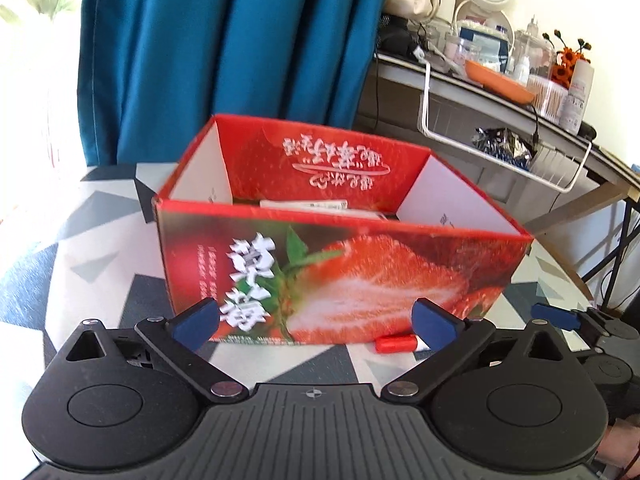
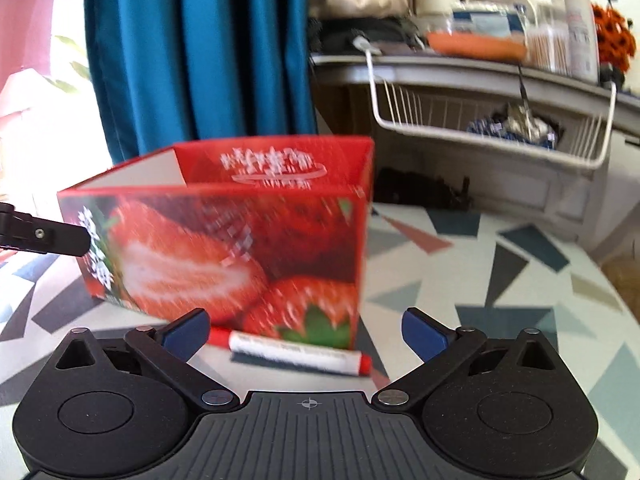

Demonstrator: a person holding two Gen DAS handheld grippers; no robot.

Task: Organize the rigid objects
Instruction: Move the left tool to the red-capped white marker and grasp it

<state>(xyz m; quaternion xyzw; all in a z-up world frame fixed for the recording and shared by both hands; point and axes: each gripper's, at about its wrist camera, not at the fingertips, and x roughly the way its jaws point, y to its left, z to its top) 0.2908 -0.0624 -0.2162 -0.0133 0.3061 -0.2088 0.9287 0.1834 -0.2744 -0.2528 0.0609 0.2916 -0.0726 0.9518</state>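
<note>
One cardboard box point(image 1: 344, 264) stands on the table point(image 1: 80, 248), open at top, glossy print w/ big strawberries and white characters outside, plain white on two inner side walls. It is rectangular w/ sharp corners. The table surface looks smooth, w/ a pattern of grey, dark blue and reddish triangles on white.

One marker point(image 2: 296, 352) lies flat on the table just in front of the box's near wall, close to its right corner: a cylinder, white body w/ label, red cap at each visible end.

Left gripper point(image 1: 316, 320): jaws spread wide, nothing between the two blue pads, which look matte like rubber. The arms are black hard plastic, the base ribbed. Right gripper point(image 2: 306, 332): also wide apart and empty; the marker lies on the table between and ahead of its pads, not touched.

Left wrist view looks down into the box, so some flat white items point(image 1: 308, 205) show inside; how many I cannot tell. Of the marker it shows only one red end. Also one blue pad of the right gripper at right.

Right wrist view shows the marker full length and the box's right outer side, but not the box content. At left a black finger of the left gripper enters. This view is blurred.

Behind, in both views: teal curtain point(image 1: 224, 40) in soft folds, one white wire basket point(image 2: 492, 128) under a cluttered shelf.
</note>
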